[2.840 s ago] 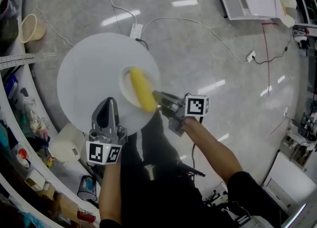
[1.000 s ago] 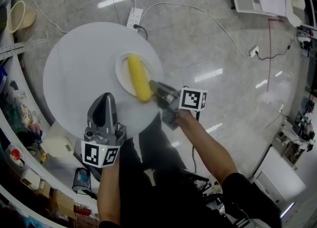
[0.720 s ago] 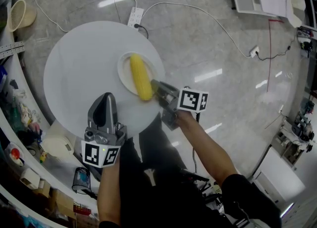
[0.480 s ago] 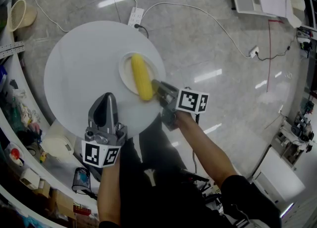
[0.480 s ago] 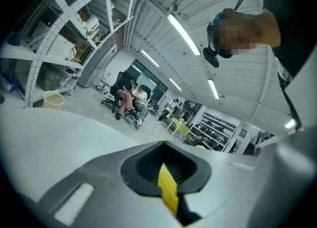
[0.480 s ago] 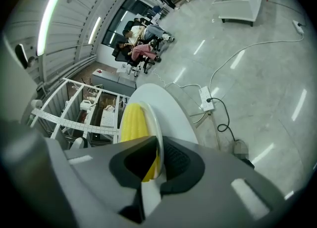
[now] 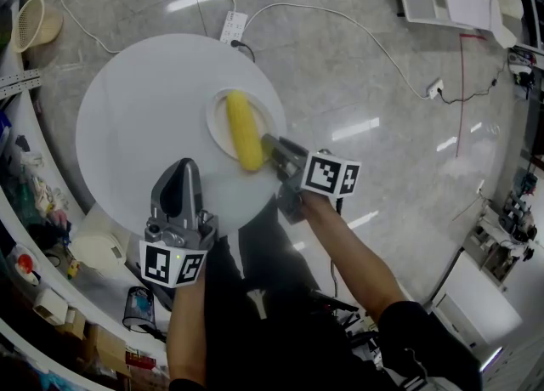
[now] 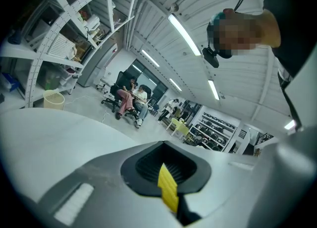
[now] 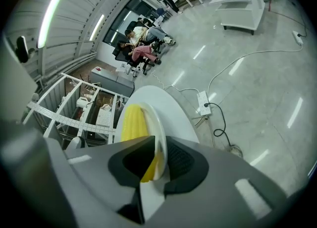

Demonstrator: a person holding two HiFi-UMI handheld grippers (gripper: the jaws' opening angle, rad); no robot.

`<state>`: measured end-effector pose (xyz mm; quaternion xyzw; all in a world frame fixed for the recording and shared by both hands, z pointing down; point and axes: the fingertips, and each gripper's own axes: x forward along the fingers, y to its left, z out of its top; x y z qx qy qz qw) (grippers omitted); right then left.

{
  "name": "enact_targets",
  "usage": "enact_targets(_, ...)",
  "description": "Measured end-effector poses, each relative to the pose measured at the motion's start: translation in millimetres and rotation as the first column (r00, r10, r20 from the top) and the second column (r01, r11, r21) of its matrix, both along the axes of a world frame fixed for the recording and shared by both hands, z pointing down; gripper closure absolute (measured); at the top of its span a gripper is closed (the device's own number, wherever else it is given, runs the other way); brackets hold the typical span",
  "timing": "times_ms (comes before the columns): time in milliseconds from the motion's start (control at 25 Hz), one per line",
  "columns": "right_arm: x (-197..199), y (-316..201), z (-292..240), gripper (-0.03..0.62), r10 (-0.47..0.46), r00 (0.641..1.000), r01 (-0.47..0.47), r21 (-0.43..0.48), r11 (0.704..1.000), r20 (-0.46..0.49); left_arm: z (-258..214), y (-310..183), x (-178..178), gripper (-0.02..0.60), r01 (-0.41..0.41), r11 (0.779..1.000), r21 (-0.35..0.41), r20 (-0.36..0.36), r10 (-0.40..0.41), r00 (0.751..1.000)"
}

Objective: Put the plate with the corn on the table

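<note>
The right gripper (image 7: 270,144) sat just right of the head view's centre with its jaws parted. They had just been opening, and the near rim of the white plate (image 7: 264,116) stood between them. In the right gripper view, the right gripper (image 9: 159,158) showed a dark gap between 1 pad and that rim, so the plate was no longer pinched. The plate lay on the round white table (image 7: 136,109), near the table's right edge, and 1 yellow corn cob (image 7: 242,130) rested along it. The cob's lower end was close to the jaws.

The left gripper (image 7: 180,168) was lower left – jaws together and empty over the table's near edge. A power strip (image 7: 231,28) lay on the floor beyond the table, towards the top of the frame.
</note>
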<state>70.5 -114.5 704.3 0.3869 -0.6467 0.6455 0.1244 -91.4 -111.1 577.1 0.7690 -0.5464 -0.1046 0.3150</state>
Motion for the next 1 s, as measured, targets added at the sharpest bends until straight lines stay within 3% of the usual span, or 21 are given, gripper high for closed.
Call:
enact_targets(320,4.5,2.8,0.7,0.523,-0.080,0.988,0.087,0.049,0.995,-0.129,-0.6,0.0,-2.3,0.577,0.002,1.000,0.000,-0.005,-0.002,1.000)
enact_targets(1000,11.1,4.0,-1.8,0.473,-0.107,0.975,0.123,0.070,0.990,-0.197,3.1,2.3,-4.1,0.577,0.005,1.000,-0.009,-0.013,-0.005,1.000)
